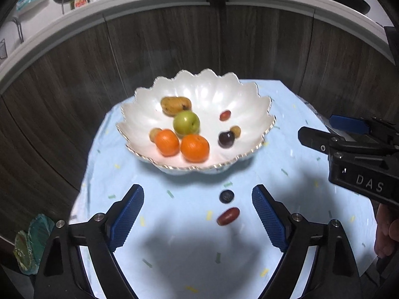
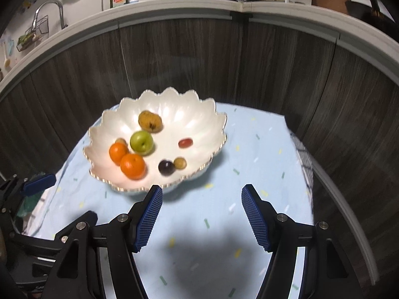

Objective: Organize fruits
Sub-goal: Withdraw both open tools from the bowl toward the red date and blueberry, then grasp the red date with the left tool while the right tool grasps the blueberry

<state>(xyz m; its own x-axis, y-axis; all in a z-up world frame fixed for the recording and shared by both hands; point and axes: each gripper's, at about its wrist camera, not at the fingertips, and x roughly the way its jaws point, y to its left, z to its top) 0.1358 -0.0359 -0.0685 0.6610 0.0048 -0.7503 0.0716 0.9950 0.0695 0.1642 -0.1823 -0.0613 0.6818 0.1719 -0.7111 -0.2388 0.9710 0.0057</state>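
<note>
A white scalloped bowl stands on a light blue cloth. It holds two oranges, a green apple, a brownish pear, a dark plum and small grapes. On the cloth in front of the bowl lie a dark blue grape and a red grape. My left gripper is open, and both loose grapes lie between its fingers, untouched. My right gripper is open and empty, right of the bowl's front rim.
The cloth-covered table is small, and dark wood cabinet fronts curve close behind it. A cluttered counter runs above. A green object sits off the table's left edge. The right gripper's body reaches in at the table's right side.
</note>
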